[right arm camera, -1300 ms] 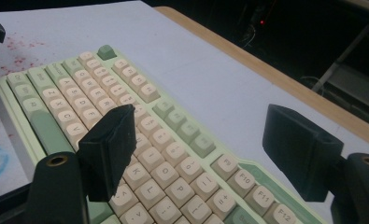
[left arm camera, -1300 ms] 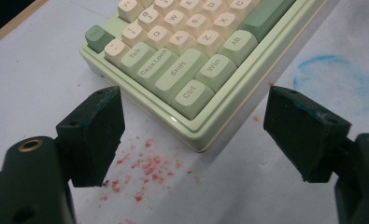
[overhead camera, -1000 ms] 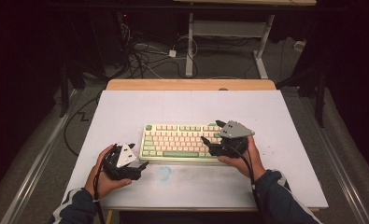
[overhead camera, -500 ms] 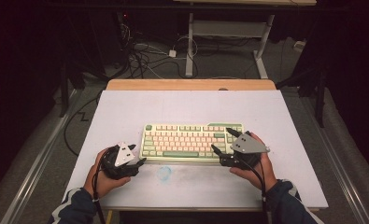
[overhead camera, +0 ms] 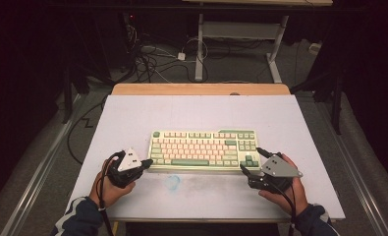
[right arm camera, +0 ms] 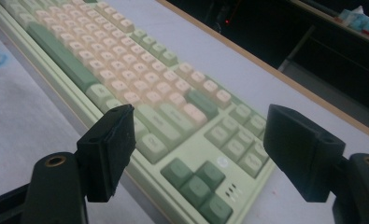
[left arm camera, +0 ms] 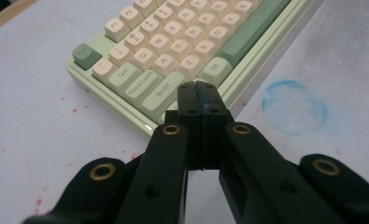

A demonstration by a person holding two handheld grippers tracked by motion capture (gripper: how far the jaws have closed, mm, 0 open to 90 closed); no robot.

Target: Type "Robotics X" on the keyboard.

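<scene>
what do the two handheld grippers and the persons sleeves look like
Both are matte black tools. The left gripper and right gripper each carry a grey three-cornered plate on top and trail a black cable toward the person. Their black fingers are blocky with flat pads, joined by arms with brass-coloured rivets. The sleeves are dark navy with white stripes near the cuffs.

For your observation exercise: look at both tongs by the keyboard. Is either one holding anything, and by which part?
Nothing is held. The left tongs have just closed on nothing, tips at the keyboard's near left corner. The right tongs stand open at its right end.
</scene>
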